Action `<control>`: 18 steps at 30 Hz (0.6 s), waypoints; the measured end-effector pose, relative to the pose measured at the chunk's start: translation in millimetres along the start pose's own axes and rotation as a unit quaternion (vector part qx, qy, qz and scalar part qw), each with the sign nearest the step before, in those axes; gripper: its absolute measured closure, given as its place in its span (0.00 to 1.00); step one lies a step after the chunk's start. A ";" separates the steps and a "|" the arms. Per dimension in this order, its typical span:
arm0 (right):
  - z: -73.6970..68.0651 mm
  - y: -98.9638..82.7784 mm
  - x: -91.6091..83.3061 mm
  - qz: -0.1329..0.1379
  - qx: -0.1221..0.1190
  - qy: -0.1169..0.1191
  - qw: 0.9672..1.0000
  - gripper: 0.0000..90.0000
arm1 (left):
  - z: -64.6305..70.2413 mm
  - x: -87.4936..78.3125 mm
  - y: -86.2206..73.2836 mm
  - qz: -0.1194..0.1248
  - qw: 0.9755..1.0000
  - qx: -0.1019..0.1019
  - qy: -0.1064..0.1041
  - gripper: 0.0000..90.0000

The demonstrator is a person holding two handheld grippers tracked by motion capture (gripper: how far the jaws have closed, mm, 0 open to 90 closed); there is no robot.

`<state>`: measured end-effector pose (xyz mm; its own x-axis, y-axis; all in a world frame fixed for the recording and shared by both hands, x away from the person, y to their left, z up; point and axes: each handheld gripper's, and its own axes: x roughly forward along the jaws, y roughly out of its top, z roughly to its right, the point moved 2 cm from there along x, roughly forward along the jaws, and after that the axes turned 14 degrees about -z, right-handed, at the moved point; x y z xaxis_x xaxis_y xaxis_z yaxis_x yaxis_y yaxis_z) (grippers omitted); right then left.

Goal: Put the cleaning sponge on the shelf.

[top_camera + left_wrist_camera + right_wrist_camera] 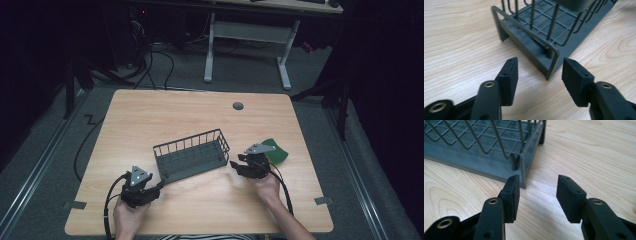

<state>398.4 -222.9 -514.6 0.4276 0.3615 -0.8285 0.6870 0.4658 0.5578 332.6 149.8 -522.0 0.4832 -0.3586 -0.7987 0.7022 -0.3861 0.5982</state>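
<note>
In the high view, the wire rack [191,155] is lying near the middle of the wooden table [150,115], its long axis running from about eight o'clock up to two o'clock. The left gripper [159,186] is sitting at the rack's eight o'clock end and the right gripper [234,165] at its three o'clock end, each just beside a short end, neither clearly the nearer. A green object [276,151] is lying just behind the right gripper. The table is standing on grey floor, with a white-legged desk [250,35] at twelve o'clock and darkness around.

In the left gripper view, the left gripper [540,72] is standing spread, nothing between its pads. The rack's near corner [550,67] is lying at twelve o'clock, just ahead of the gap, and the rack body is running away toward one o'clock. I judge that a short push forward would put the corner post between the pads.

In the right gripper view, the right gripper [537,192] is likewise standing spread and empty. The rack's end corner [524,178] is sitting at eleven o'clock, just beside the left pad [511,195], and the rack is stretching off toward ten o'clock. The gap itself is facing bare wood.
</note>
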 end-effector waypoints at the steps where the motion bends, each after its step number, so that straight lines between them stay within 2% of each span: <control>1: 0.6 -1.3 -1.6 0.003 0.002 -0.001 1.000 0.58 | -1.7 -1.4 -1.5 0.001 1.000 0.000 0.000 0.49; 4: 3.1 -5.1 -7.5 0.013 0.002 -0.004 1.000 0.56 | -7.3 -5.0 -6.1 0.012 1.000 -0.006 0.004 0.46; 8: 9.4 -10.4 -14.3 0.024 0.008 -0.011 1.000 0.55 | -20.2 -6.0 -11.3 0.022 0.999 -0.028 0.016 0.46; 13: 22.7 -18.4 -19.5 0.035 0.030 -0.020 0.999 0.54 | -41.2 0.6 -7.4 0.013 0.998 -0.054 0.036 0.46; 18: 36.1 -24.0 -28.9 0.054 0.051 -0.031 0.997 0.51 | -59.3 13.0 0.4 0.001 0.995 -0.077 0.059 0.45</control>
<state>390.8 -273.6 -505.8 0.5359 0.3538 -0.7666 0.6890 0.3415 0.6392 370.1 195.5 -536.0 0.5360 -0.2540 -0.8051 0.7684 -0.2482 0.5899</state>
